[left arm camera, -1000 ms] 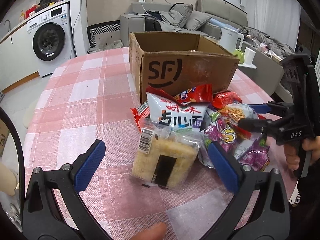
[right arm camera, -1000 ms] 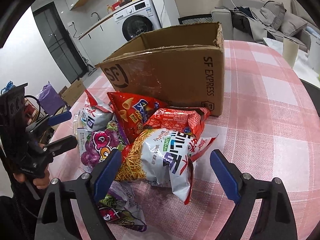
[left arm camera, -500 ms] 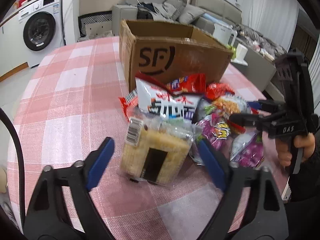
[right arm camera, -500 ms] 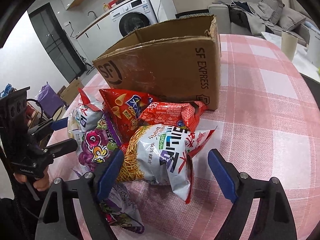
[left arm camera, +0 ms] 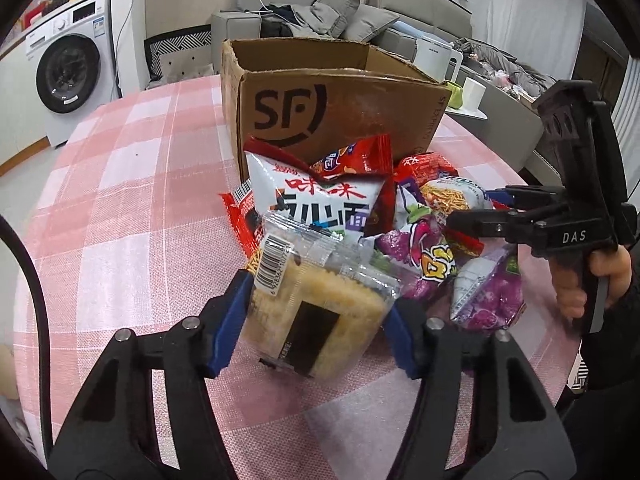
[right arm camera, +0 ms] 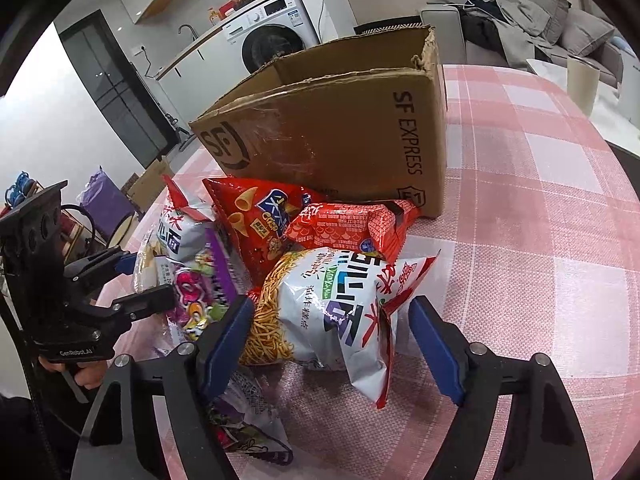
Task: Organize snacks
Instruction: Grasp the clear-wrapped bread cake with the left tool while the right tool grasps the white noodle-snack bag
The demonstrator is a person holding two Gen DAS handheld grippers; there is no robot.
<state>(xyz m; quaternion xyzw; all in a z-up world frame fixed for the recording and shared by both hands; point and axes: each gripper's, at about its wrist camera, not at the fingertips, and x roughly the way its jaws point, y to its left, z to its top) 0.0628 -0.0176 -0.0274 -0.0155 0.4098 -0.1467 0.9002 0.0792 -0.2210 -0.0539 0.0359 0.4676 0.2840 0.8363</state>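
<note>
A clear-wrapped rice ball pack (left arm camera: 320, 304) with a barcode label lies at the near edge of a snack pile on the pink checked tablecloth (left arm camera: 140, 200). My left gripper (left arm camera: 316, 328) is closing, and both blue pads touch the pack's sides. In the right wrist view a white noodle-snack bag (right arm camera: 328, 300) lies between the closing jaws of my right gripper (right arm camera: 332, 344). The left pad touches it; the right pad stands off. Behind the pile is an open SF cardboard box (left arm camera: 340, 108). Each view also shows the other gripper: the right gripper (left arm camera: 500, 212) and the left gripper (right arm camera: 136, 284).
The pile holds a red cone-crisps bag (right arm camera: 256, 216), a red-orange pack (right arm camera: 348, 224), a purple bag (left arm camera: 432, 260) and a white bag (left arm camera: 320, 200). A washing machine (left arm camera: 68, 68) and a sofa (left arm camera: 320, 20) stand beyond the table. Bare cloth lies left of the box.
The left jaws have narrowed from wide open until the pads meet the rice ball pack. The right jaws have narrowed around the noodle-snack bag. Neither pack has moved.
</note>
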